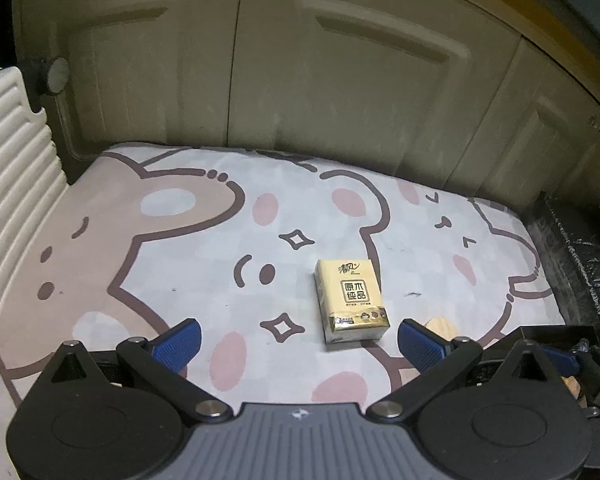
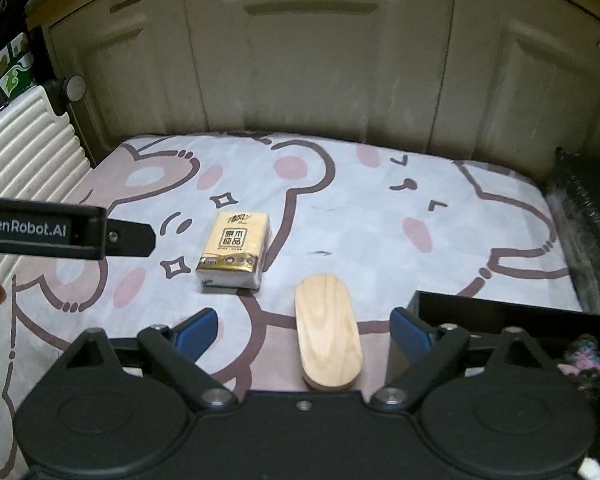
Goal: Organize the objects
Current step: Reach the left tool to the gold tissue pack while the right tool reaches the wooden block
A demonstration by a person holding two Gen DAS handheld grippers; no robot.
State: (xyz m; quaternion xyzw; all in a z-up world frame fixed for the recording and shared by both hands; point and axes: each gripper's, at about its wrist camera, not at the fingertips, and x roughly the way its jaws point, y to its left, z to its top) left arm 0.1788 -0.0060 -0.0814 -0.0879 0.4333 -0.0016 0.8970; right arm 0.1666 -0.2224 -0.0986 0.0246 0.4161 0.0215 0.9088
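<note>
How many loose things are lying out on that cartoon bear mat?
2: a gold tissue pack mid-mat, and an oval wooden piece nearer, between the right gripper's open fingers. The black box may hide more.

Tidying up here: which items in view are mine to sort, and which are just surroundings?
For the job:
- yellow tissue pack, lying on the cartoon-bear mat
- oval light-wood block, between the right gripper's open fingers
- black open box, at the right, likely the container

Surroundings:
- cream cabinet doors
- white ribbed board

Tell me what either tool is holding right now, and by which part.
Nothing. Both the left tool and the right tool are open; the wooden piece lies between the right fingers, ungripped.
</note>
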